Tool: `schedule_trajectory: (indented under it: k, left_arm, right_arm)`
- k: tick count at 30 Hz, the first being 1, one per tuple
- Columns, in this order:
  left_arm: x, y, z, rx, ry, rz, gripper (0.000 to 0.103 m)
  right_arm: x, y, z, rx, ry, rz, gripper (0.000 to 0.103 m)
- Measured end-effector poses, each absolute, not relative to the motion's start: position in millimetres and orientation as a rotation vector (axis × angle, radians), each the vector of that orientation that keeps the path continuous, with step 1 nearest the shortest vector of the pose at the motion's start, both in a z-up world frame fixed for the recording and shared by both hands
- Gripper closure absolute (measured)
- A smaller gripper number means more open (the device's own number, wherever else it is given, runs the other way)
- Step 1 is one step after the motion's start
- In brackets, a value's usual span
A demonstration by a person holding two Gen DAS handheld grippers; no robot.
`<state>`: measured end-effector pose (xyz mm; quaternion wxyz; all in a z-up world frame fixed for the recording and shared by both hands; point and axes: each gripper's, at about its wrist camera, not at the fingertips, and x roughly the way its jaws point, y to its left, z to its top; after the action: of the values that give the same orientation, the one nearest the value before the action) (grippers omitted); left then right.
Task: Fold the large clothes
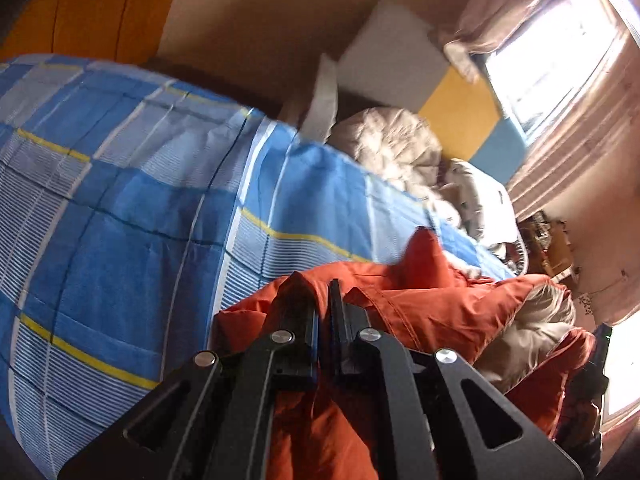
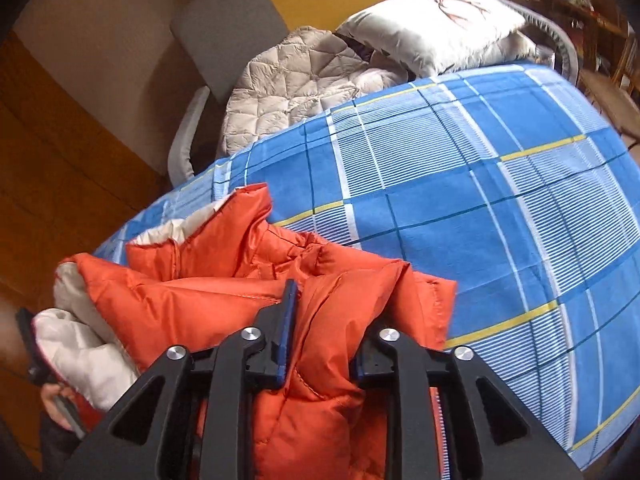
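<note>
The orange jacket is lying bunched on the blue checked bedsheet. The left gripper is pinching its fabric between nearly closed fingers; the right gripper is straddling a puffy fold, fingers partly spread. A beige quilt and pillow are crowding the far end.

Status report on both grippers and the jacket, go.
Left gripper shut on orange jacket. Right gripper partly open, jacket fabric between jaws. Jacket bunched on blue plaid bedspread. Nothing in the way.
</note>
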<state>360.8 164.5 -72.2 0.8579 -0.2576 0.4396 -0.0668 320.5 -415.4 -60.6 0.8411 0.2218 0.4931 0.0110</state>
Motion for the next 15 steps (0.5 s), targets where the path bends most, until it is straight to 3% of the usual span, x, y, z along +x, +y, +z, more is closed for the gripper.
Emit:
schedule_trajectory:
  k: [4, 11, 15]
  left_arm:
    - [369, 162, -76, -0.561, 0.936, -0.136, 0.093]
    - [364, 170, -64, -0.627, 0.899, -0.153, 0.071]
    - [359, 175, -53, -0.660, 0.851, -0.161, 0.044]
  right_arm:
    - [325, -427, -59, 0.598, 1.028, 0.070, 0.050]
    - [329, -434, -49, 0.698, 0.985, 0.086, 0.032]
    - [331, -439, -38, 0.751, 0.946, 0.100, 0.022]
